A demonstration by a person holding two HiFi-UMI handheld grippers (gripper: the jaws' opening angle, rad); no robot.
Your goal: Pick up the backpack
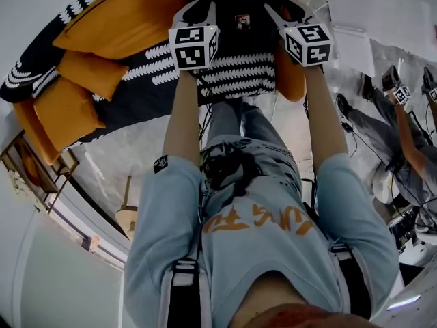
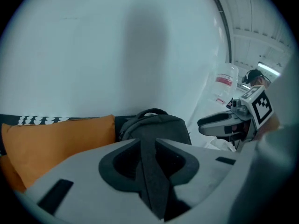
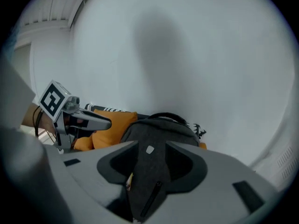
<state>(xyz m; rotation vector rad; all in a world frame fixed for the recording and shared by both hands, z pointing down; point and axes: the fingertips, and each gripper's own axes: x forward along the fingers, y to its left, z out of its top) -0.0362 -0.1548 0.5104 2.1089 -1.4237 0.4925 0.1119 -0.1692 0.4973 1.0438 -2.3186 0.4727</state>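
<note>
jaws of the left gripper stand only a narrow slit apart and press on nothing. those of the right gripper gape clearly wider and also grip nothing. both grippers point at the dark grey backpack, which stands upright ahead of them against a pale wall, its top handle arched up. an orange cushion lies just beside it. in the head view the two grippers reach forward side by side over a black-and-white patterned cover, the backpack showing between and beyond their tips.
</note>
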